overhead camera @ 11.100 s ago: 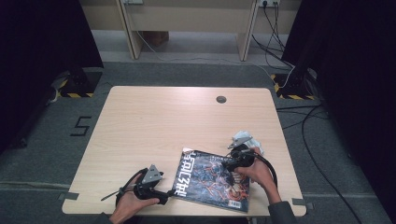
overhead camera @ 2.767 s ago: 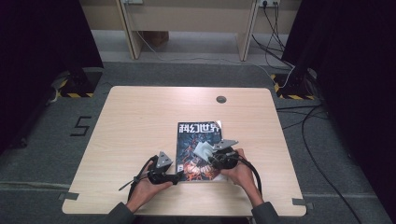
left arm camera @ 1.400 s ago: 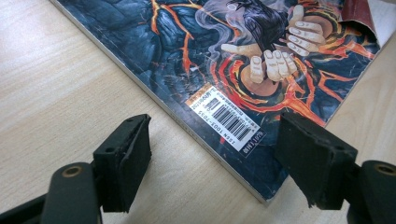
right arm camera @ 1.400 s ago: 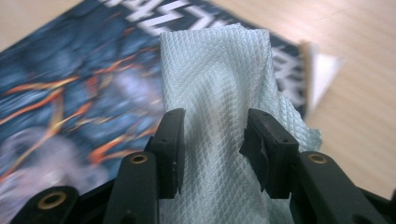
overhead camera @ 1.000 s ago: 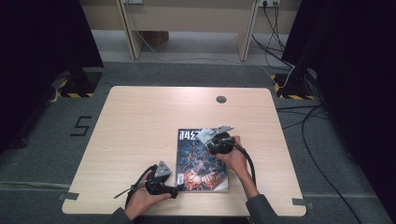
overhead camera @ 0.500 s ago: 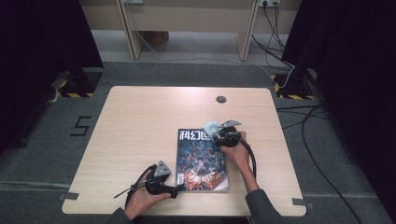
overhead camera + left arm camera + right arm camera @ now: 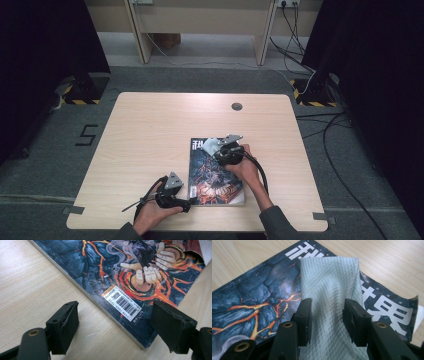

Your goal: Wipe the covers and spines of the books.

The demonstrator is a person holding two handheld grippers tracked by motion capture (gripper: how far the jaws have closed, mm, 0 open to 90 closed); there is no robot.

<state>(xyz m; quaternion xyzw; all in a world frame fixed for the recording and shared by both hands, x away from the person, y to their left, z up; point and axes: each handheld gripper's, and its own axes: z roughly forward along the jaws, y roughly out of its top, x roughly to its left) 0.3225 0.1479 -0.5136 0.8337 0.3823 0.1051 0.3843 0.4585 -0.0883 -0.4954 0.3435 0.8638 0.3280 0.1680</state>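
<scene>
- Magazine [image 7: 216, 172]: lay flat, cover up, on the near right part of the table [image 7: 165, 130]. Long axis ran near-to-far, white title at the far end, barcode [image 7: 123, 305] at the near left corner. One near corner curled slightly.
- Cloth [image 7: 329, 290]: pale, waffle-textured, draped over the title end of the magazine; seen from above as a small pale patch [image 7: 211, 145] at the far left of the cover.
- Right gripper [image 7: 218, 149]: rested over the magazine's far end, pointing left and away. Jaws were closed most of the way, pinching the cloth between the pads [image 7: 305, 315].
- Right hand [image 7: 240, 162]: lay over the cover's right side, forearm entering from the near edge, cable looping off to the right.
- Left gripper [image 7: 189, 202]: sat low on the table at the magazine's near left corner, pointing right at the spine. Jaws stood wide apart, holding nothing; the corner lay between them, the spine edge apart from the left pad.
- Left hand [image 7: 152, 212]: near the table's front edge, wrist low.
</scene>
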